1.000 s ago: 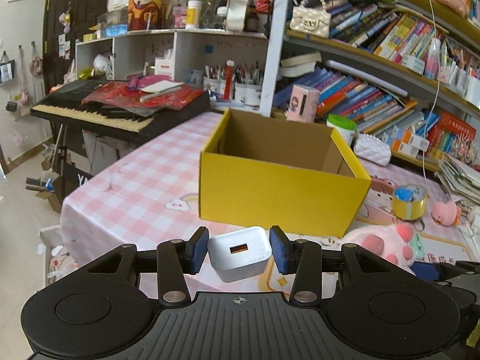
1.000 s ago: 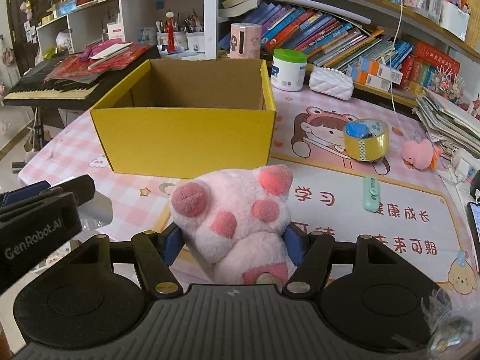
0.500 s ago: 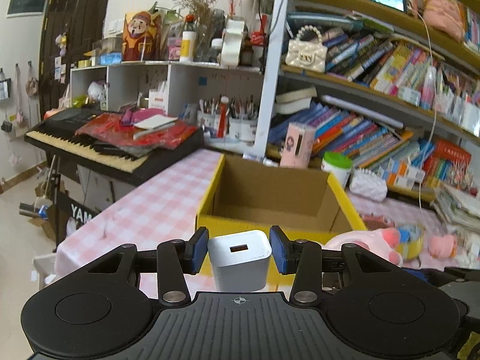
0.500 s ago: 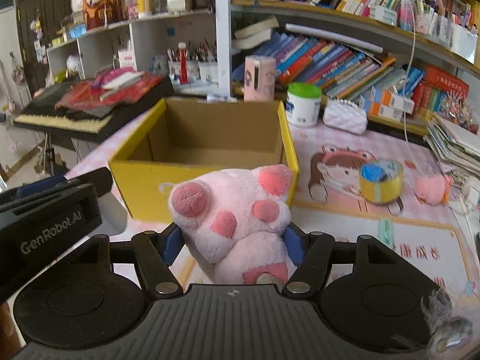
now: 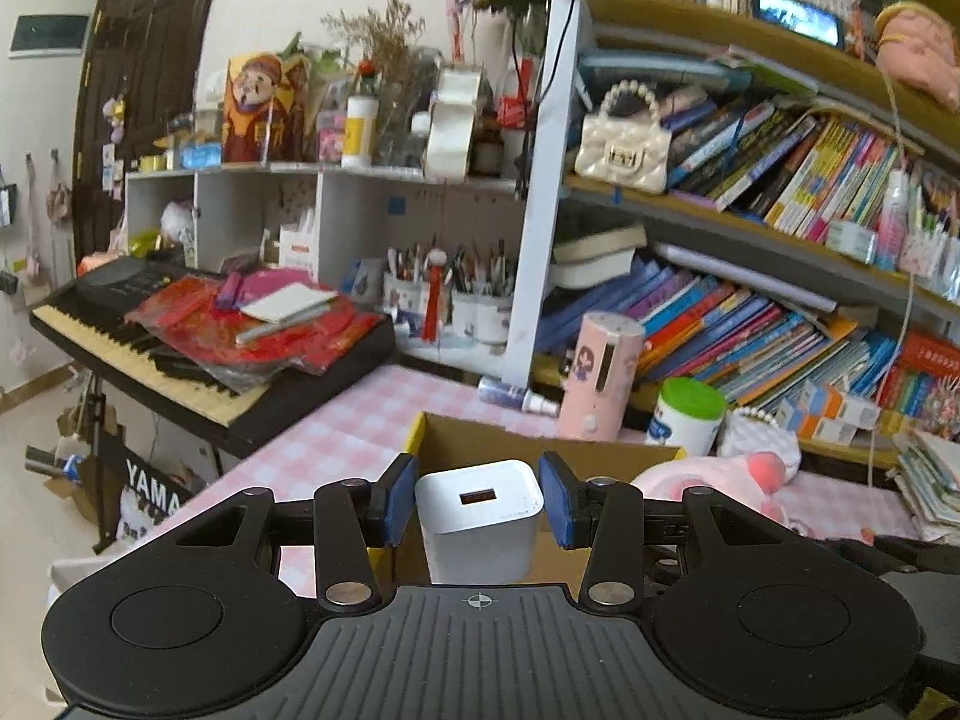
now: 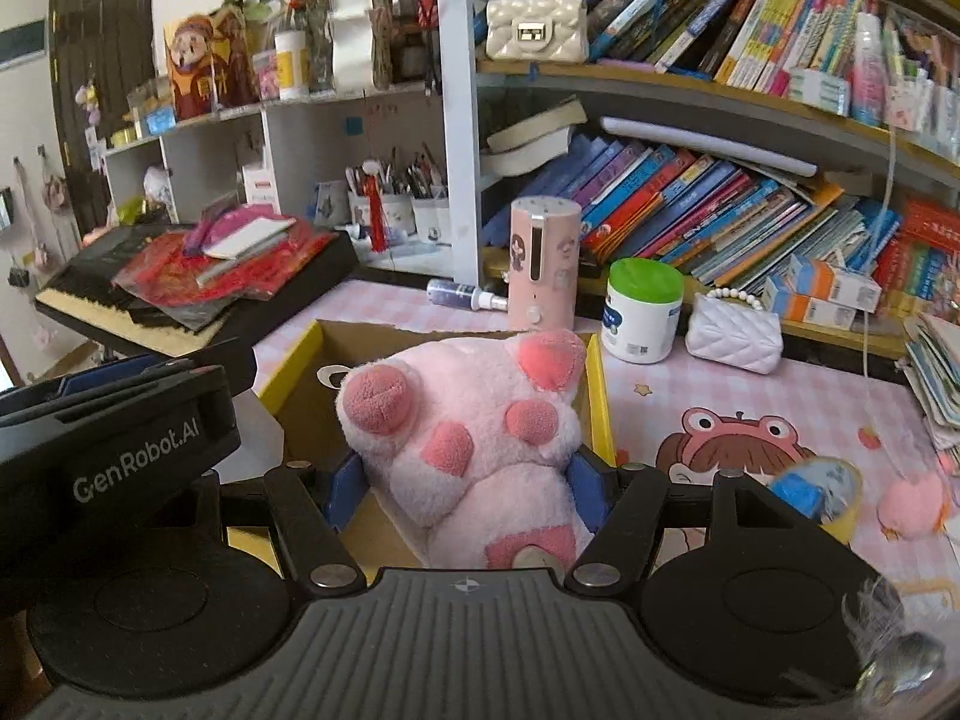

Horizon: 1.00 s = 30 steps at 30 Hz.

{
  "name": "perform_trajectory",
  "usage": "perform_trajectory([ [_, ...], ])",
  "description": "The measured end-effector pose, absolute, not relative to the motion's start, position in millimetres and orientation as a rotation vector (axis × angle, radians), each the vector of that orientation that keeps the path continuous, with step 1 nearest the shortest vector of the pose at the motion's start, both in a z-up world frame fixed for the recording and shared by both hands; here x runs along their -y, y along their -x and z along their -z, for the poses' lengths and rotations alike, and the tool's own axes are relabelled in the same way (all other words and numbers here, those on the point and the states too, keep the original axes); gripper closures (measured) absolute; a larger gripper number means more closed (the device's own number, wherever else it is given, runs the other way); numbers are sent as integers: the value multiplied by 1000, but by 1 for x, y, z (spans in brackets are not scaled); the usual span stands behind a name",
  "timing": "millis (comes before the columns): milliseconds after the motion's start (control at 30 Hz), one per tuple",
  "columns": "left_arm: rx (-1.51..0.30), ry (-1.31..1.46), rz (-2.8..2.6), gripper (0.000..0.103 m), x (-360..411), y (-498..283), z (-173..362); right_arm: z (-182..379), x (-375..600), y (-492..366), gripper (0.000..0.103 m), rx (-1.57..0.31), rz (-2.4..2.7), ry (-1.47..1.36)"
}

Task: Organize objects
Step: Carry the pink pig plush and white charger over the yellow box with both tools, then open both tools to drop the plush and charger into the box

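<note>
Big picture first: a table [image 6: 708,402] under a pink checked cloth, hemmed in by a bookshelf [image 6: 720,102] along its far edge and a keyboard [image 5: 150,354] off its left edge. Sitting on that table toward the left side is the yellow cardboard box [image 6: 600,396], top open, brown inside, and from what shows, nothing in it yet.

Both hands are loaded and poised at the box's near rim. The right gripper [image 6: 465,480] has its blue pads squeezed into the sides of a pink plush paw [image 6: 474,420], which bulges over the near wall of the box. The left gripper [image 5: 477,507] is clamped on a white charger [image 5: 480,516], pads flat against both its sides, USB slot facing forward, just over the near-left part of the box opening.

So I'd call this the carry-and-drop step: two items up off the table, neither released. Next move, as I read it, needs each hand pushed a touch further over the opening so the load clears the rim, then the pads spread. The plush is soft and wide and may cling to a pad or snag the wall; the charger is hard and should fall cleanly.

Left over on the right part of the table: a tape roll [image 6: 822,492] and a small pink puffball [image 6: 912,504].
</note>
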<state>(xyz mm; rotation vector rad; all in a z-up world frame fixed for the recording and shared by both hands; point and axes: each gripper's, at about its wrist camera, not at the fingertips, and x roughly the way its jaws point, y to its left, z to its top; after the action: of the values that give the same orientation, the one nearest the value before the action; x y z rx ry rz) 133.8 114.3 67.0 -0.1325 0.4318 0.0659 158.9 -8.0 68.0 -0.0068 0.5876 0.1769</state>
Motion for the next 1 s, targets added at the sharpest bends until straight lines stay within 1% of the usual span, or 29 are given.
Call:
perform_trajectory([
  [233,-536,92,-89,61,-106,-169,-35,-28,0,-204,38,-653,-254,138],
  [433,-605,77,-125,61,-108,-185,-14,2,-6,-225,38,-728,-347,221],
  [667,-664,111,-152,61,-112,-194,-1,11,4,-244,36,-795,-514,160],
  [767,-669,109,-156,61,-112,-197,1,17,12,-257,36,-862,-588,80],
  [1000,-690,145,-166,60,-114,-199,5,18,14,-271,37,-914,-692,96],
])
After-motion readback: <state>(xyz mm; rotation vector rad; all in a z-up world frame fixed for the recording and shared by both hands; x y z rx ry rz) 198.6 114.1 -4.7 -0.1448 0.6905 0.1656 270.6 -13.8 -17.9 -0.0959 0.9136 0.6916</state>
